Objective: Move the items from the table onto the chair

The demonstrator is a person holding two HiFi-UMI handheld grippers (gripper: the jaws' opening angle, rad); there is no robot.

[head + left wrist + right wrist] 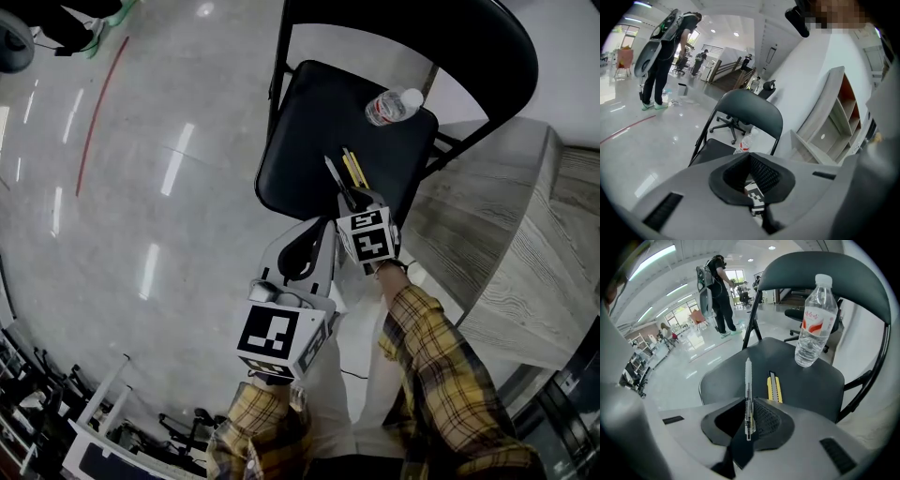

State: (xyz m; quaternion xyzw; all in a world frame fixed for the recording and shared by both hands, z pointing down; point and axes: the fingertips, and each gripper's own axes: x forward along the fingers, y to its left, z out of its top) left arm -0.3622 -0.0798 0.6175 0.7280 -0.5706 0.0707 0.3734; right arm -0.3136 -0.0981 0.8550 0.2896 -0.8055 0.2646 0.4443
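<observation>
A black folding chair (319, 122) stands ahead of me. On its seat a clear water bottle (392, 105) stands upright (814, 319), and a yellow utility knife (354, 169) lies nearer me (774, 387). My right gripper (349, 199) hovers over the seat's near edge, shut on a clear pen (748, 390) that points forward past the jaw tips (333, 176), just left of the knife. My left gripper (302, 246) hangs lower and to the left, off the seat, its jaws shut with nothing between them (750, 157).
A grey wood-grain table (487, 234) stands to the right of the chair. Glossy floor (141, 187) spreads to the left. A person with a backpack (717, 291) stands far behind the chair, and an office chair (729, 124) is beyond it.
</observation>
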